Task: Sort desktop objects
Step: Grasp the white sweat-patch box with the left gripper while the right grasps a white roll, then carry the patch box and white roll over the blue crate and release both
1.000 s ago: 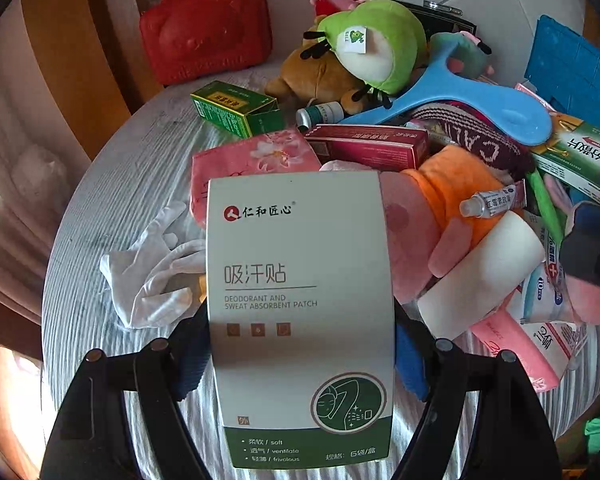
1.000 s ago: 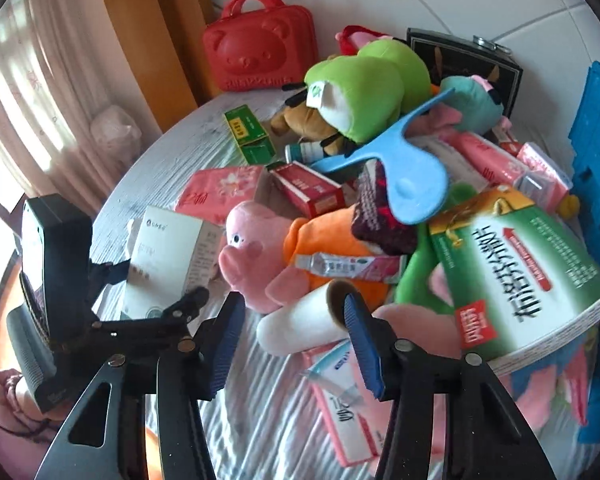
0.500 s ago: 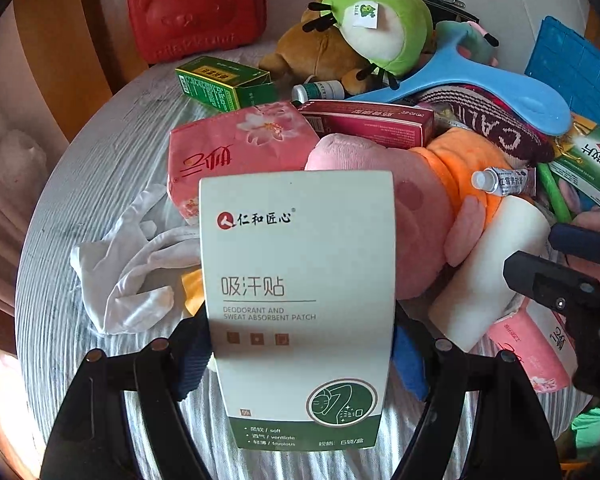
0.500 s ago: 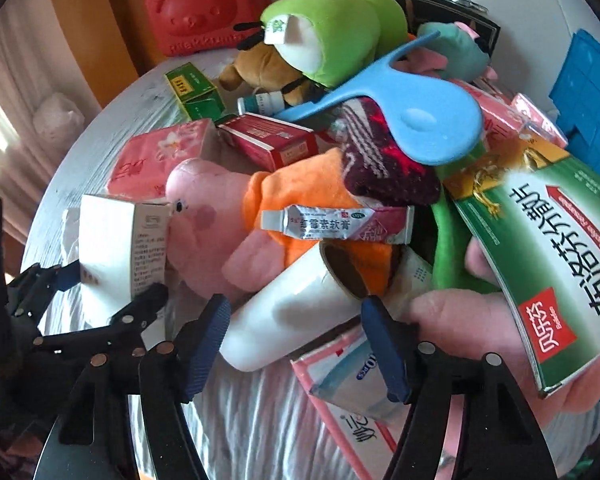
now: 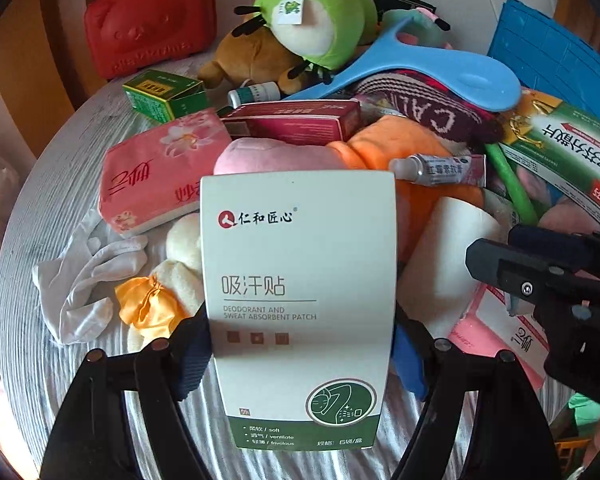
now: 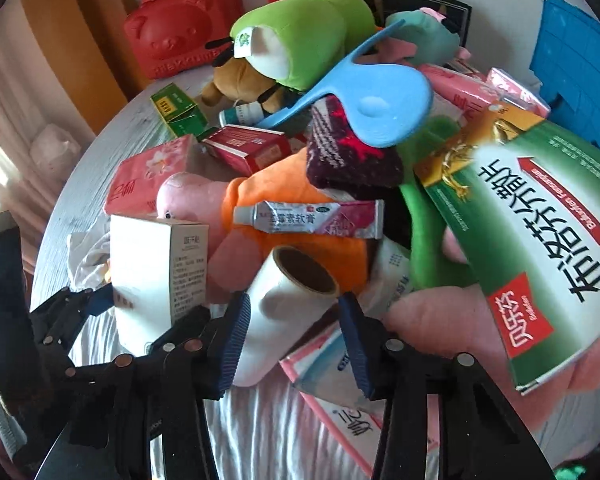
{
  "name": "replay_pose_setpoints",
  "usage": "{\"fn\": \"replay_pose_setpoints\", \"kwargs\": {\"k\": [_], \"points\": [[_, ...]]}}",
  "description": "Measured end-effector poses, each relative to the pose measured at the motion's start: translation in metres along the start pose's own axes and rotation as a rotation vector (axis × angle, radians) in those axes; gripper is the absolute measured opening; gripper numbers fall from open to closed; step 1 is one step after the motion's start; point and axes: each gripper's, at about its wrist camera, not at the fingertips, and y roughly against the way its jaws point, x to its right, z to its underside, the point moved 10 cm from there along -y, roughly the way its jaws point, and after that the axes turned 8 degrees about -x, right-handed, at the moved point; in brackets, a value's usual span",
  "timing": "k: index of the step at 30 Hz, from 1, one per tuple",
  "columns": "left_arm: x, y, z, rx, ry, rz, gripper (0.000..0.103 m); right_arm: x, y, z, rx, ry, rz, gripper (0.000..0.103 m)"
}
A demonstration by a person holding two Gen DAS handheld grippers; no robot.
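Two things are in hand at once. The left gripper [image 5: 300, 360] has its jaws clamped on the long edges of a white-and-green patch box [image 5: 298, 304], held upright above the near bench [image 5: 32, 184] so its face stays readable: "DEODORANT AND SWEAT ABSORBENT PATCH", with "soft" and "ventilate" at the foot. Gripping it by the narrow sides probably keeps the thin carton from buckling. Just to its right, the right gripper [image 6: 296, 340] straddles a white roll [image 6: 288, 308] lying on its side, brown core facing the far pile; the jaws are closing with the roll between them, one pad seeming to touch, the other a little off. The roll leans against an orange plush [image 6: 296, 220] on which an ointment tube [image 6: 308, 218] rests. Farther right lies a green medicine box [image 6: 540, 240] with large Chinese lettering; to the left, a pink tissue pack [image 5: 160, 168] and a white glove [image 5: 84, 280]. At the far edge stand a red bear case [image 5: 152, 16] and a green plush [image 5: 320, 20].
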Motion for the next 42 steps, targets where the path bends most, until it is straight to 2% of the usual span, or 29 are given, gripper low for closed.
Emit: {"fn": "replay_pose_setpoints", "kwargs": {"k": [2, 5, 8, 9, 11, 15, 19, 27, 33, 38, 42], "points": [[0.002, 0.0, 0.0, 0.006, -0.023, -0.019, 0.076, 0.002, 0.001, 0.006, -0.013, -0.009, 0.022, 0.045], [-0.003, 0.001, 0.001, 0.002, -0.013, -0.007, 0.076, 0.0, -0.01, 0.012, -0.045, -0.012, 0.023, 0.045], [-0.01, 0.002, 0.0, 0.003, -0.004, -0.018, 0.076, -0.011, -0.019, 0.005, -0.041, -0.009, -0.029, 0.047], [-0.013, 0.002, -0.001, 0.0, 0.001, -0.022, 0.076, -0.014, -0.026, 0.003, -0.051, -0.012, -0.036, 0.052], [-0.02, 0.003, -0.002, 0.002, 0.012, -0.03, 0.076, -0.018, -0.031, -0.001, -0.042, -0.009, -0.039, 0.054], [-0.028, 0.007, -0.005, 0.009, 0.034, -0.029, 0.076, -0.028, -0.031, -0.002, -0.025, 0.025, -0.036, 0.052], [-0.03, 0.022, -0.008, 0.042, 0.042, -0.038, 0.076, -0.034, -0.019, -0.008, 0.014, 0.049, -0.053, 0.046], [-0.024, 0.066, -0.027, 0.14, 0.036, -0.064, 0.076, -0.036, 0.037, -0.036, 0.163, 0.101, -0.08, 0.045], [-0.004, 0.113, -0.055, 0.26, 0.024, -0.066, 0.076, -0.021, 0.1, -0.053, 0.322, 0.134, -0.03, 0.045], [0.038, 0.158, -0.086, 0.377, -0.007, -0.077, 0.076, 0.011, 0.168, -0.067, 0.475, 0.143, 0.005, 0.045], [0.095, 0.193, -0.113, 0.458, -0.042, -0.059, 0.076, 0.055, 0.225, -0.076, 0.581, 0.122, 0.039, 0.045]]}}
